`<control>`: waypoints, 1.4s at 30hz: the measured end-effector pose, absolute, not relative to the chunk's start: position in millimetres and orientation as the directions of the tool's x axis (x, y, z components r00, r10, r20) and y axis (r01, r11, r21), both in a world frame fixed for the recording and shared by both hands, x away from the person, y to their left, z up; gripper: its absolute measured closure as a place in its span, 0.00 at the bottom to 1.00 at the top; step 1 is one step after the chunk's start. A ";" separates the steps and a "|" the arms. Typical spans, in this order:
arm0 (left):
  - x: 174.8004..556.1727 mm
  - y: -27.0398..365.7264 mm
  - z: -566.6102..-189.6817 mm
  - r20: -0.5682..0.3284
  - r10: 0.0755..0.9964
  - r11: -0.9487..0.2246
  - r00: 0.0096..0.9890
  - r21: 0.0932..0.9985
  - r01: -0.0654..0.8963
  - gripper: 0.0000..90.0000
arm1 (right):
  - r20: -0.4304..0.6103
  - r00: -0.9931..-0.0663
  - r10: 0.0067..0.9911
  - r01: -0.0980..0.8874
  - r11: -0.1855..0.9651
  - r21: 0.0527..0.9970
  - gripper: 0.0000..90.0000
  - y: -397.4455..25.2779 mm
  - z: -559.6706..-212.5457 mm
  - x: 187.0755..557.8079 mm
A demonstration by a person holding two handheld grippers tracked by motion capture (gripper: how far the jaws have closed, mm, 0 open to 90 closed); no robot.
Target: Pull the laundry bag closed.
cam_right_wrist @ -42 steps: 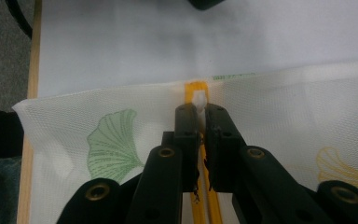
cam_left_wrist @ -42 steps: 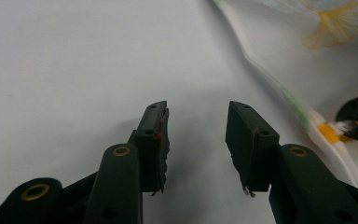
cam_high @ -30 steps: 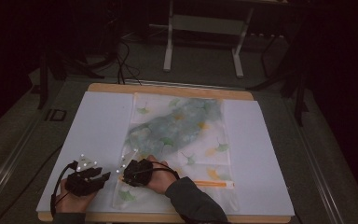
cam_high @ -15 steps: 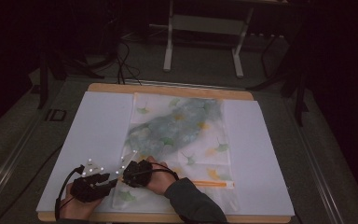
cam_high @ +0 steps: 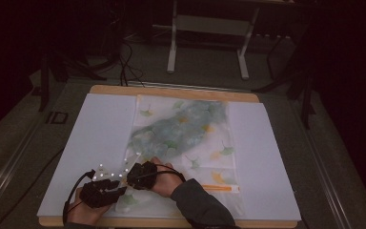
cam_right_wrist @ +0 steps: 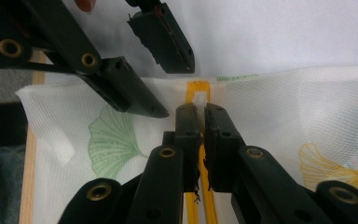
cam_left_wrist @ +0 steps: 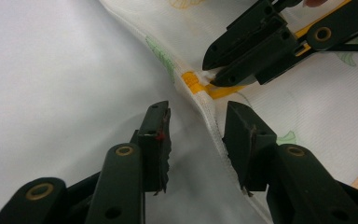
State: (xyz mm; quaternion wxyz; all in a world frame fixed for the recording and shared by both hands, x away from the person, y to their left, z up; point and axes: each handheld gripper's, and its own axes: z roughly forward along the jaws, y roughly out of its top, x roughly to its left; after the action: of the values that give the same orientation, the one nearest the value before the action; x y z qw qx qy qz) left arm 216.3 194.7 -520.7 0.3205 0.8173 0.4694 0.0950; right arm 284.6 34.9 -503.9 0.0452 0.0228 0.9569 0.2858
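A white mesh bag printed with ginkgo leaves lies flat on the table and holds a blue-green garment. An orange zipper runs along its near edge. My right gripper is at the bag's near left corner. In the right gripper view it is shut on the zipper at that zipper's end. My left gripper is just left of it. In the left gripper view it is open, its jaws straddling the bag's edge below the zipper end.
The bag rests on a white board that covers a wooden table. A metal stand and cables lie on the dark floor beyond. The table's near edge is close under both hands.
My left gripper has moved right and slightly nearer, up to the bag's corner beside the right gripper. The right gripper has stayed in place.
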 end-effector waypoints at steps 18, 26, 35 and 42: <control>228.8 190.5 -528.5 -0.213 0.795 -0.356 0.568 0.594 0.722 0.95 | -0.093 -0.995 0.042 -0.015 0.842 0.540 0.95 31.8 -499.9 285.2; 228.1 189.5 -528.6 -0.201 0.794 -0.365 0.573 0.596 0.715 0.97 | -0.071 -0.996 0.045 -0.001 0.838 0.545 0.95 29.3 -505.2 287.5; 227.7 189.9 -527.5 -0.199 0.792 -0.364 0.577 0.605 0.708 0.98 | -0.048 -0.997 0.061 0.023 0.828 0.560 0.99 26.6 -510.2 291.1; 227.1 189.7 -527.3 -0.191 0.791 -0.371 0.582 0.608 0.702 0.98 | -0.055 -0.997 0.059 0.019 0.830 0.557 1.00 27.7 -512.2 290.8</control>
State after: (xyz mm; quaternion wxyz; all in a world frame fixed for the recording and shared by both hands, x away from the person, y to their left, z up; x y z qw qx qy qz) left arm 227.1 189.7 -527.3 0.3318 0.8252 0.4523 0.0664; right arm 290.8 27.7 -512.2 0.0348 0.0204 0.9559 0.2908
